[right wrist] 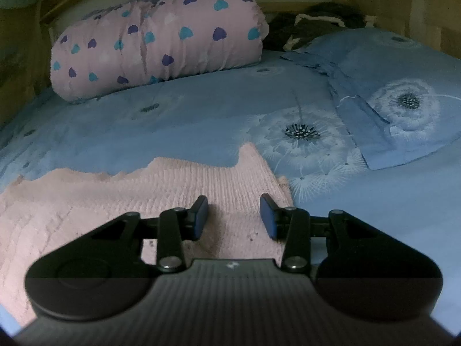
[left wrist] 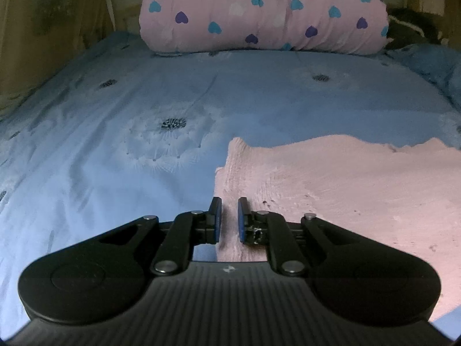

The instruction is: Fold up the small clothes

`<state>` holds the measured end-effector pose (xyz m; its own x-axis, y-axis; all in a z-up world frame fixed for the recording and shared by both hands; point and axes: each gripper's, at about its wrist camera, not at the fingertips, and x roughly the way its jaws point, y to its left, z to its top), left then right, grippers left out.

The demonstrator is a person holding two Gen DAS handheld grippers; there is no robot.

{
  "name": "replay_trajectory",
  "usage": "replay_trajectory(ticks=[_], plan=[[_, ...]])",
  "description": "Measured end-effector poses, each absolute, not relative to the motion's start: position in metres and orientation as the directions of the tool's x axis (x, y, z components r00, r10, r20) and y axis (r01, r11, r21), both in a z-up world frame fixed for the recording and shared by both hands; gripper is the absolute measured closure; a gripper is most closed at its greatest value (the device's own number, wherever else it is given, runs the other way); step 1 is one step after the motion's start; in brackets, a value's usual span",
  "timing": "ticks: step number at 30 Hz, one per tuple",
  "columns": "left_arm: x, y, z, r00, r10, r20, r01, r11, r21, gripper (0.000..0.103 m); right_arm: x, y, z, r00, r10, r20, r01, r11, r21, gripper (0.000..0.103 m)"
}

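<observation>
A pale pink knitted garment (left wrist: 331,190) lies flat on the blue bed sheet (left wrist: 100,144). My left gripper (left wrist: 229,219) hovers at the garment's left edge with its jaws a narrow gap apart, and pink fabric shows between the pads; I cannot tell whether it grips. In the right wrist view the same garment (right wrist: 144,190) spreads to the left. My right gripper (right wrist: 234,216) is open over the garment's right edge, nothing between its pads.
A rolled pink quilt with blue and purple hearts (left wrist: 259,11) lies at the head of the bed, also in the right wrist view (right wrist: 155,46). A blue dandelion-print pillow (right wrist: 403,95) is at right. Dark clothing (right wrist: 314,26) sits behind it. Wooden walls flank the bed.
</observation>
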<state>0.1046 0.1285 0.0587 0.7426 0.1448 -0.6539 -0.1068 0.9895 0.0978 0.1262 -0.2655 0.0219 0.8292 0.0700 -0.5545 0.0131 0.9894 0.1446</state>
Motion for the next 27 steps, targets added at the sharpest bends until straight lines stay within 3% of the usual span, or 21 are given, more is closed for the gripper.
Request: replay_trajectory(ticks=[2, 4, 6, 12, 18, 27], plan=[[0.097, 0.132, 0.067, 0.742, 0.118, -0.66, -0.109, 0.993, 0.056, 0.088, 0.121, -0.263, 0.031, 0.829, 0.059, -0.556, 0.033, 0.987, 0.155, 0.059], [0.09, 0.136, 0.073, 0.731, 0.087, -0.677, -0.114, 0.993, 0.005, 0.079, 0.112, -0.261, 0.039, 0.83, 0.047, -0.556, 0.053, 0.985, 0.162, 0.052], [0.083, 0.137, 0.078, 0.72, 0.071, -0.69, -0.12, 0.992, -0.024, 0.063, 0.098, -0.26, 0.049, 0.838, 0.043, -0.544, 0.069, 0.981, 0.183, 0.047], [0.054, 0.125, 0.096, 0.728, 0.069, -0.682, -0.077, 0.997, 0.018, 0.036, 0.066, -0.256, 0.066, 0.83, 0.062, -0.554, 0.083, 0.969, 0.233, 0.046], [0.03, 0.113, 0.094, 0.736, 0.026, -0.677, -0.015, 1.0, 0.022, 0.027, 0.032, -0.25, 0.069, 0.816, 0.095, -0.57, 0.103, 0.947, 0.305, 0.046], [0.028, 0.116, 0.07, 0.704, 0.034, -0.709, -0.012, 0.999, 0.036, 0.025, -0.021, -0.247, 0.054, 0.794, 0.092, -0.601, 0.209, 0.887, 0.412, 0.046]])
